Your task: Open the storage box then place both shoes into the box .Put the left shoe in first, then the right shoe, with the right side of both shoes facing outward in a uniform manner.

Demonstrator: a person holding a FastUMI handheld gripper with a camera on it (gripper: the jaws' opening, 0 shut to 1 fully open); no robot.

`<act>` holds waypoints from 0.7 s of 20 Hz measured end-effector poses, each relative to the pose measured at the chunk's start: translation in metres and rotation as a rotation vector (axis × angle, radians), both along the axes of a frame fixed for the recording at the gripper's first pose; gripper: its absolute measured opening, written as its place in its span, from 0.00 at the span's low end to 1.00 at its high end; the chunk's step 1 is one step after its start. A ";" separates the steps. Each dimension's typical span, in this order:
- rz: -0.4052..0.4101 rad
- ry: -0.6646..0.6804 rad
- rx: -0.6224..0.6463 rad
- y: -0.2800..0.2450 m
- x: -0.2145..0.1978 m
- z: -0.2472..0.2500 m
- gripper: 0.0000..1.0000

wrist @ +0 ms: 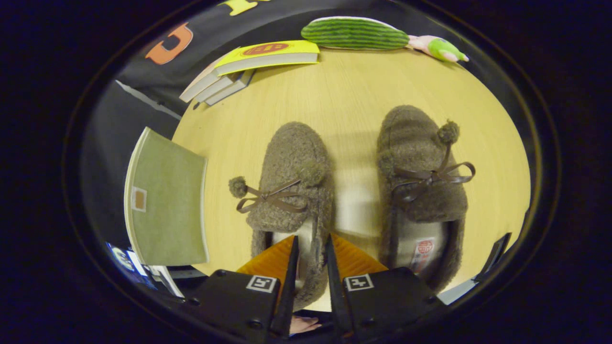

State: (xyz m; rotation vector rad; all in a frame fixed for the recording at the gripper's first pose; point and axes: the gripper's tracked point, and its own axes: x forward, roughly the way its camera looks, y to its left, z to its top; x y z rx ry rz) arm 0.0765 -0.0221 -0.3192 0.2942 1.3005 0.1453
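Two brown fuzzy slippers with bows and pompoms stand side by side on the wooden table, toes pointing away from me. My gripper (311,239) is at the heel opening of the left-hand shoe (292,167). Its fingers (290,267) clamp the inner side wall of that shoe's opening, one finger inside the shoe and one outside. The right-hand shoe (420,167) sits apart, a hand's width to the right, untouched. Left of the shoes stands an olive-green fabric panel (165,200) of the storage box, upright at the table's edge.
A stack of books (248,64) with a yellow cover lies at the table's far side. A striped green cucumber plush (354,33) and a small pink-and-green toy (440,48) lie beyond it. A dark object (495,253) sits at the near right edge.
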 end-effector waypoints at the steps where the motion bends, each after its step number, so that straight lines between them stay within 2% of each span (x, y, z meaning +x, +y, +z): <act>1: -0.026 0.005 0.015 0.000 -0.001 0.000 0.23; 3: -0.078 0.017 0.041 -0.001 -0.002 0.002 0.10; 5: -0.111 0.018 0.085 0.003 -0.005 0.008 0.07; 10: -0.159 -0.040 0.161 0.013 -0.025 0.051 0.06; 14: -0.134 -0.140 0.245 0.057 -0.047 0.116 0.06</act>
